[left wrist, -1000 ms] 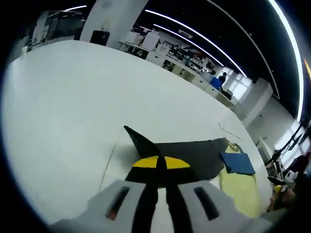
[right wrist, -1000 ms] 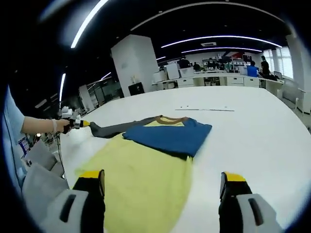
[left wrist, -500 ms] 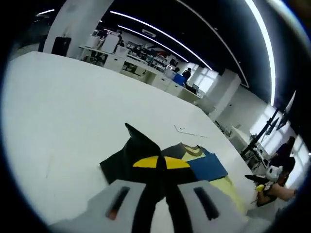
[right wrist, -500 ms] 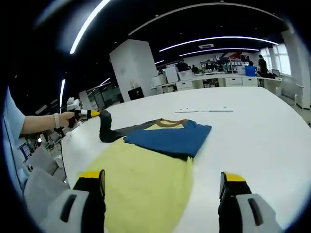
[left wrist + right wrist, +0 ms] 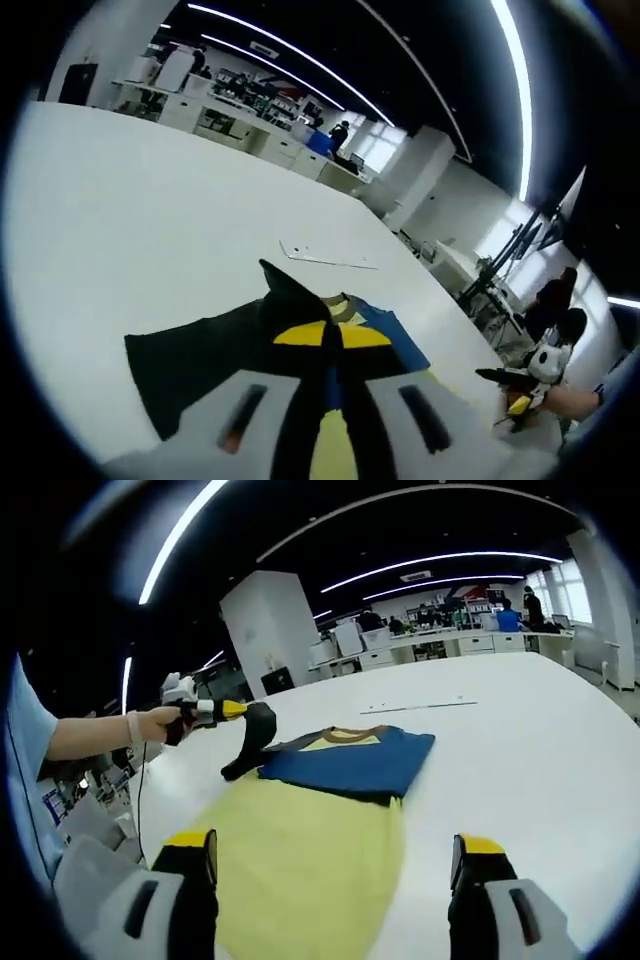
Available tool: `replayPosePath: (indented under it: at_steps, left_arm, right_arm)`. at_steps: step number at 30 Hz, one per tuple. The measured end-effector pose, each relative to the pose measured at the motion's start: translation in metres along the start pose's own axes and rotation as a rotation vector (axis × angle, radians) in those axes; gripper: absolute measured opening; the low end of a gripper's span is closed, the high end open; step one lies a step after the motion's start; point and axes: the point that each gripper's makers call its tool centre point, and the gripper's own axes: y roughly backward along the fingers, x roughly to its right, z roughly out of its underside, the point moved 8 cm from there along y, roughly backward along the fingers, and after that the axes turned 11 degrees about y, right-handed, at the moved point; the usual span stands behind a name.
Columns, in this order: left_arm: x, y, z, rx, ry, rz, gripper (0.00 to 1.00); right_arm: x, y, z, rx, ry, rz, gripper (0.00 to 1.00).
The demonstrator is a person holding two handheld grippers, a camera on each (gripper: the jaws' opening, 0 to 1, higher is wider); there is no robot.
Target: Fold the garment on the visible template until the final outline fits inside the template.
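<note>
A yellow shirt (image 5: pixel 300 865) lies flat on the white table (image 5: pixel 540 740). Its blue sleeve (image 5: pixel 350 762) is folded across the chest, under a brown collar (image 5: pixel 350 734). The dark grey sleeve (image 5: pixel 250 742) is lifted off the table, and my left gripper (image 5: pixel 228 710) is shut on its end, held up by a hand. In the left gripper view the shut left gripper (image 5: pixel 330 335) pinches that dark sleeve (image 5: pixel 195 360), with the blue sleeve (image 5: pixel 395 338) beyond. My right gripper (image 5: pixel 330 852) is open above the shirt's lower part and touches nothing. It also appears small as the right gripper (image 5: pixel 515 392).
A thin pale strip (image 5: pixel 420 706) lies on the table beyond the shirt, also seen as the strip (image 5: pixel 328 258). Desks, shelves and people stand far behind the table. A white pillar (image 5: pixel 262 630) rises at the back.
My left gripper has lifted the dark sleeve off the table and carried it inward toward the shirt's body. The right gripper has stayed open over the shirt.
</note>
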Motion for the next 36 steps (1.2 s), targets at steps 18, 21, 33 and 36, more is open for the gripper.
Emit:
replayPosePath:
  at_steps: [18,21,33,36]
  left_arm:
    - [0.078,-0.094,0.031,-0.071,-0.021,0.208,0.0]
    - [0.083,-0.107,0.045,-0.101,-0.024,0.219,0.0]
    - [0.091,-0.137,0.089,-0.221,-0.055,0.233,0.0]
    - [0.094,-0.146,0.102,-0.253,-0.062,0.252,0.0]
  right_arm:
    - [-0.01,0.005,0.023,-0.069,0.035,0.016,1.0]
    - [-0.008,0.006,0.023,-0.066,0.042,0.033,0.99]
    - [-0.009,0.0,0.028,-0.085,0.039,0.018,0.98]
    - [-0.009,-0.001,0.028,-0.085,0.036,0.015,0.98]
